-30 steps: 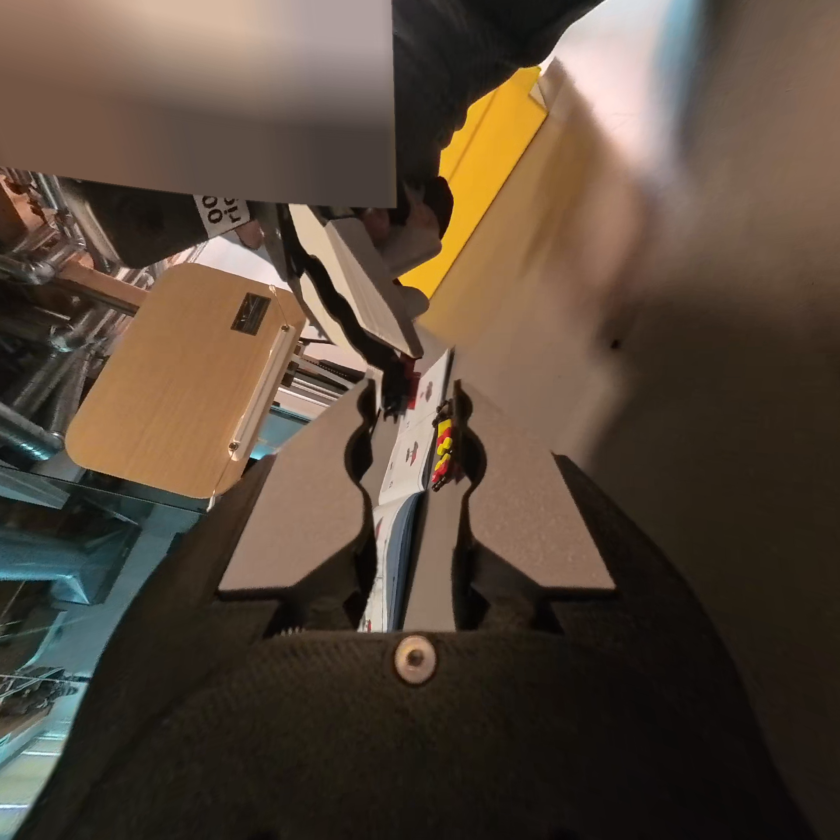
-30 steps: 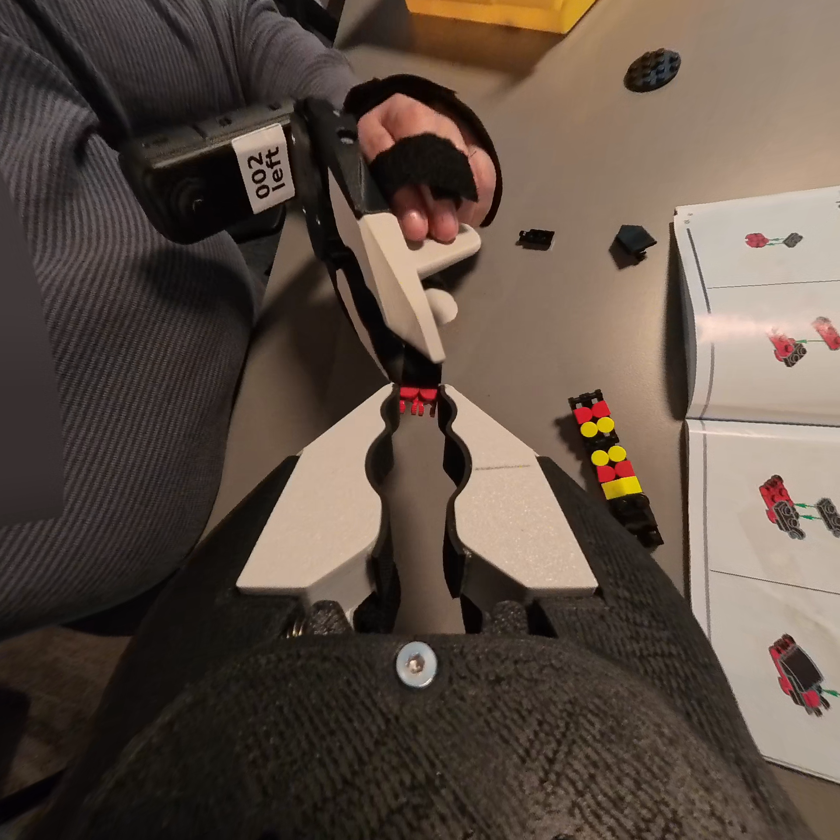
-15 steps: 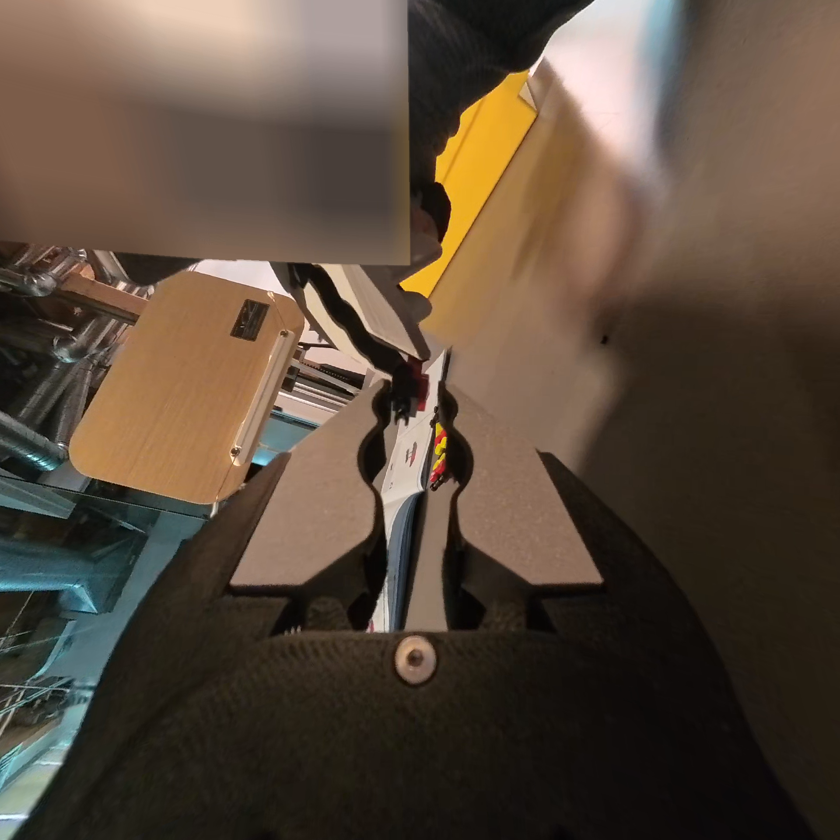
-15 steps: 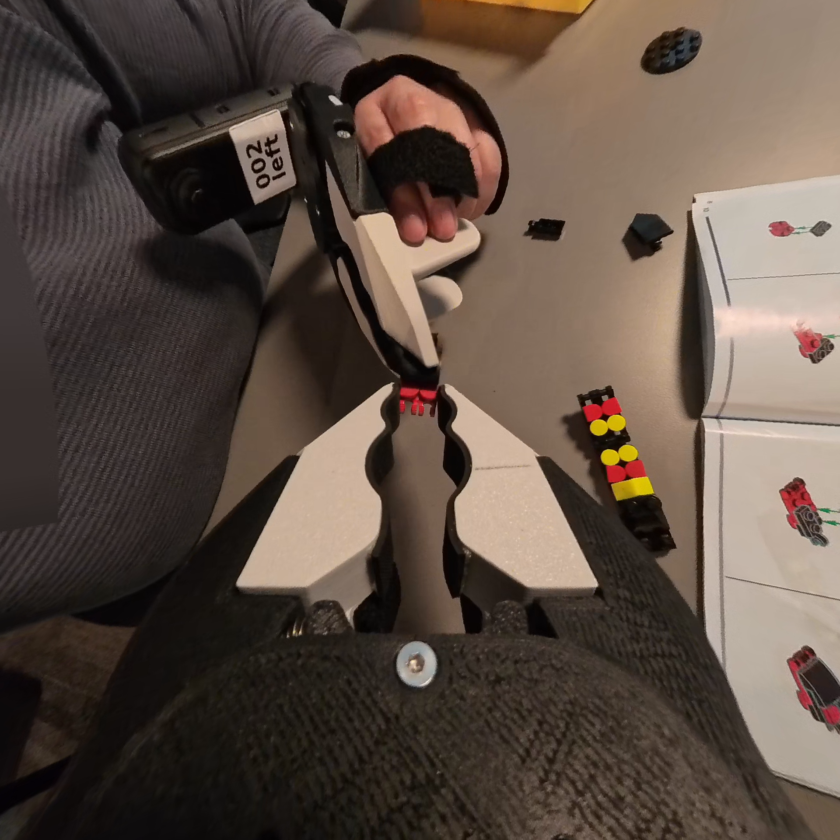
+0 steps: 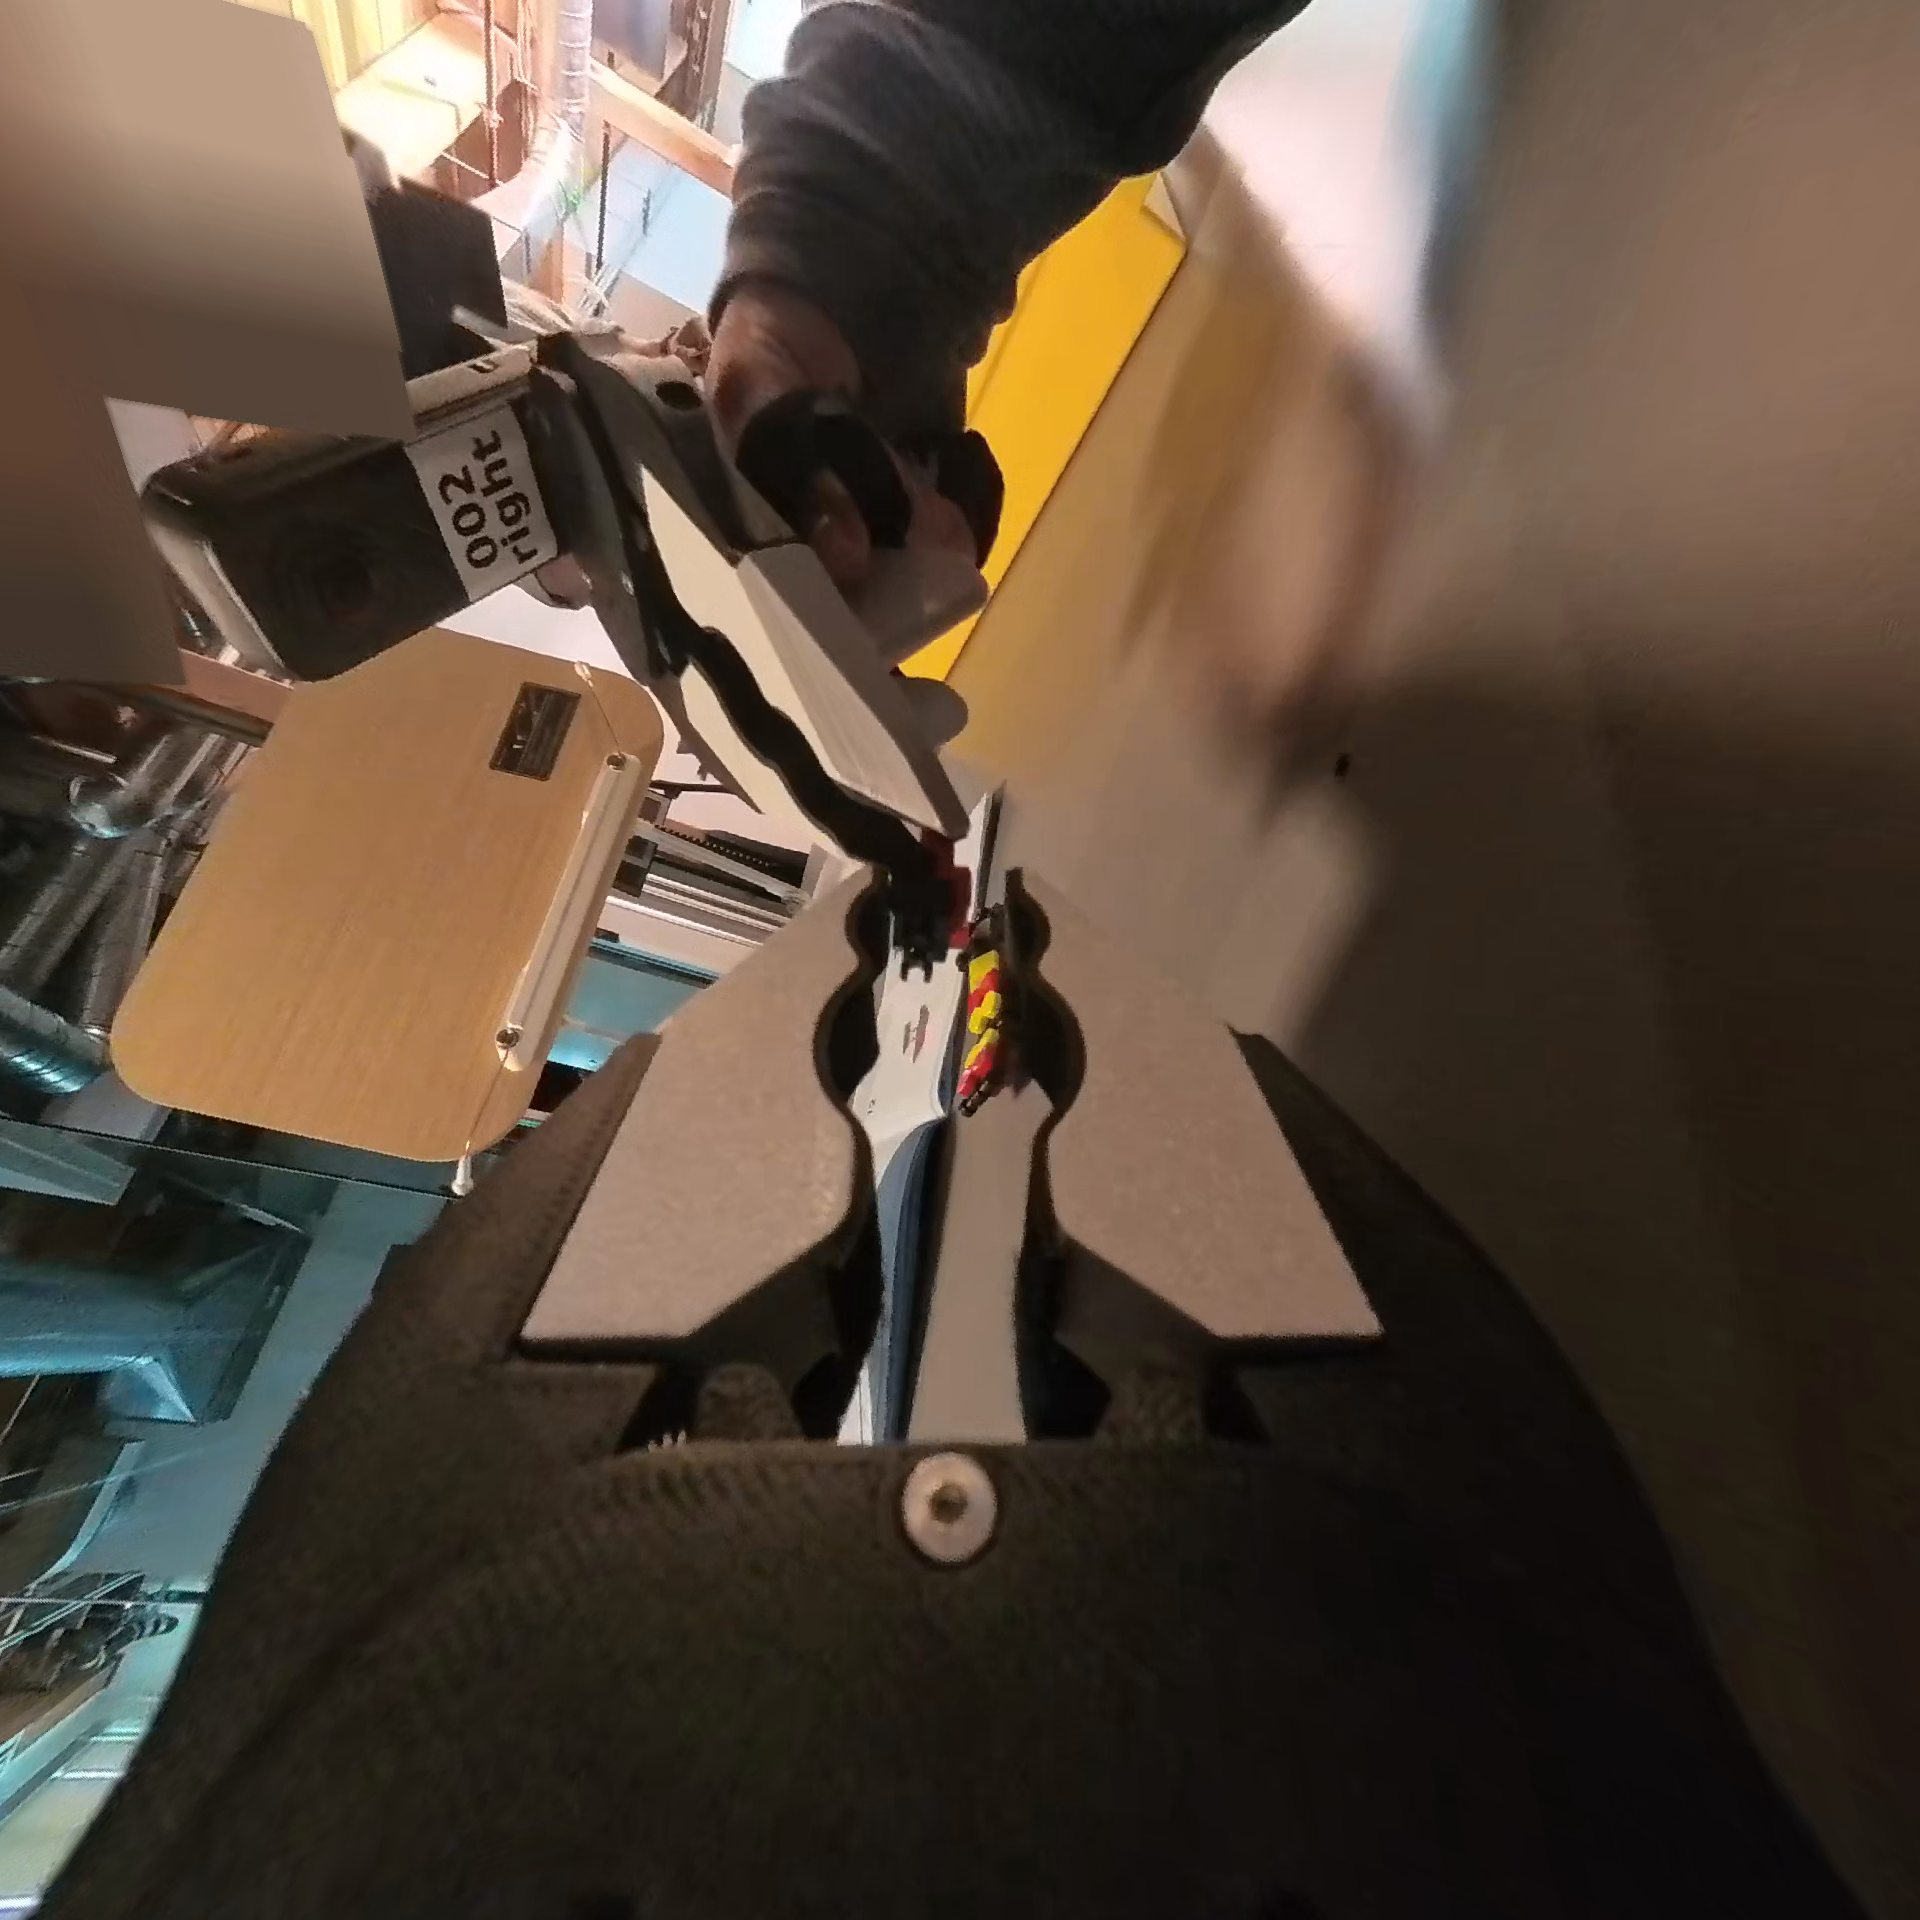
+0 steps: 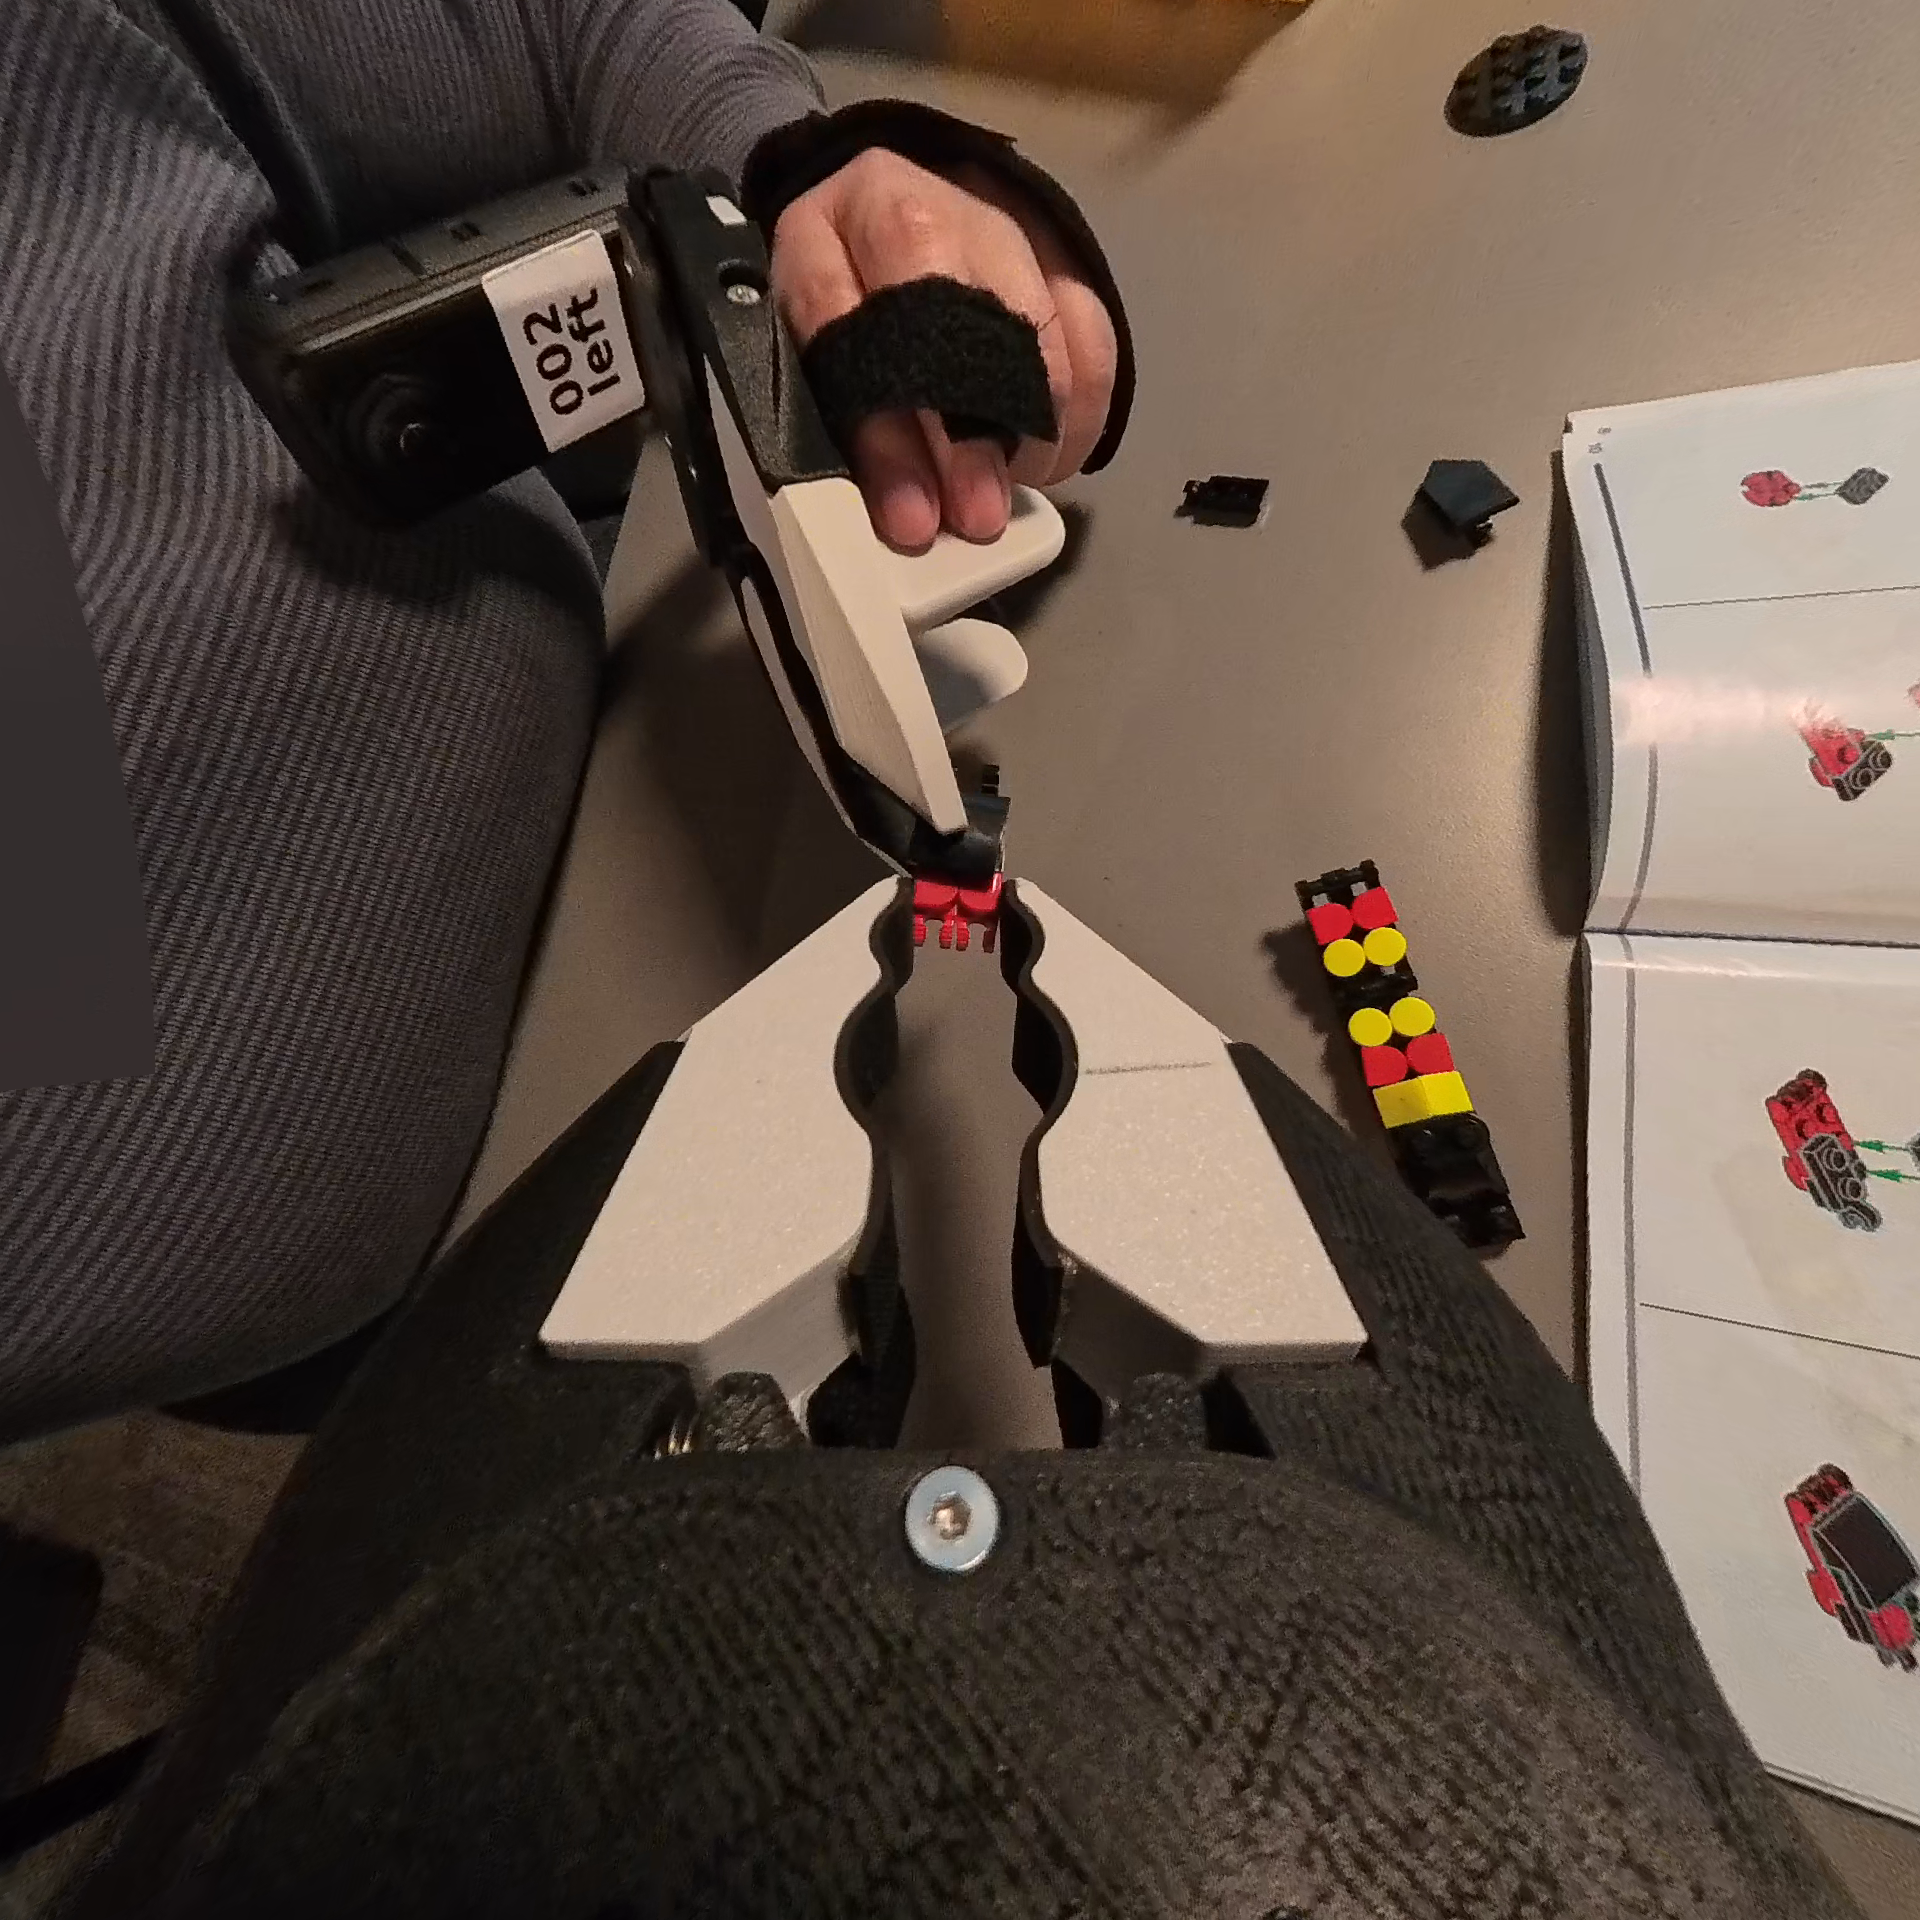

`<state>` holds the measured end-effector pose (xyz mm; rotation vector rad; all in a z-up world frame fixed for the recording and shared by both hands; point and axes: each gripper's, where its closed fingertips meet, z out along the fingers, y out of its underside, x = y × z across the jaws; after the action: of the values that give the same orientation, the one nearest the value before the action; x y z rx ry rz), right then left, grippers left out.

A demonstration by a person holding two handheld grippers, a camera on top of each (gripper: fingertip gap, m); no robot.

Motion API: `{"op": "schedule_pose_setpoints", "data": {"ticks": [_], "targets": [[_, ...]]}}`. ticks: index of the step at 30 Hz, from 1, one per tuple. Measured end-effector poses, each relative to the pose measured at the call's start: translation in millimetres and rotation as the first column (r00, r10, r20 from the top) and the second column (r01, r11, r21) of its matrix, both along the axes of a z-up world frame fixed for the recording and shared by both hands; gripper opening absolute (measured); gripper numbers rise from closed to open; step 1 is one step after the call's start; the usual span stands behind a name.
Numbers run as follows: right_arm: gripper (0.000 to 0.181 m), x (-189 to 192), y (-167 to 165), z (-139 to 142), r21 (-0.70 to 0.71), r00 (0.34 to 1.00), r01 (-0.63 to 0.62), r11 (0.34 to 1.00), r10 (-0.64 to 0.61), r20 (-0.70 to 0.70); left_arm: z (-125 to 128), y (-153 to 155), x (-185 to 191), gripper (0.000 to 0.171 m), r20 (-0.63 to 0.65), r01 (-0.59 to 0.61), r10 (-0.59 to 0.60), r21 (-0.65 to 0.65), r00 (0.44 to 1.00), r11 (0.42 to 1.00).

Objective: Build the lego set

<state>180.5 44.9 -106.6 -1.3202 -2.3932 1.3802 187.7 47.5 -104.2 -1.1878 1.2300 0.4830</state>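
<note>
My right gripper (image 6: 958, 896) is shut on a small red lego piece (image 6: 956, 912) and holds it above the grey table. My left gripper (image 6: 961, 836) comes down from the upper left, its tip against the red piece, shut on a small black piece (image 6: 985, 816). In the left wrist view my left gripper (image 5: 943, 885) has the black piece (image 5: 912, 930) and the red piece (image 5: 951, 883) between its tips, and the right gripper (image 5: 930, 826) meets it from above. A black strip with red and yellow studs (image 6: 1392, 1039) lies on the table to the right.
An open instruction booklet (image 6: 1766, 935) lies at the right. Two loose black pieces (image 6: 1226, 497) (image 6: 1460, 499) and a round black plate (image 6: 1517, 78) lie farther back. A yellow box (image 5: 1070, 395) stands at the table's far end. A person's sleeve (image 6: 260, 779) fills the left. My two grippers' fingertips are within a few centimetres of each other. Both grippers' tips are roughly 30 cm from the round black plate (image 6: 1517, 78).
Both grippers stay tip to tip with their pieces held. The left wrist view has tilted, so more of the right gripper and the hand on it shows. The table things shifted slightly right.
</note>
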Motion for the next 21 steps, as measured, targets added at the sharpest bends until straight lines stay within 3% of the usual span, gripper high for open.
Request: {"op": "schedule_pose_setpoints", "data": {"ticks": [10,17,21], "targets": [[0.014,-0.3,3.4,-0.7,0.031,1.0,0.007,1.0,-0.006,-0.01,3.1,1.7,-4.2,0.027,0.051,-0.015,0.016,-0.023,0.999,1.0],[0.015,-1.1,8.3,-2.6,0.064,1.0,0.013,0.998,-0.012,-0.026,3.3,3.2,-9.3,0.039,0.16,0.003,0.016,-0.121,0.987,0.993],[0.015,-1.5,8.7,-5.1,0.107,0.999,0.002,0.994,0.002,-0.044,4.9,2.2,-10.5,0.041,0.296,0.06,0.013,-0.234,0.955,0.97]]}}
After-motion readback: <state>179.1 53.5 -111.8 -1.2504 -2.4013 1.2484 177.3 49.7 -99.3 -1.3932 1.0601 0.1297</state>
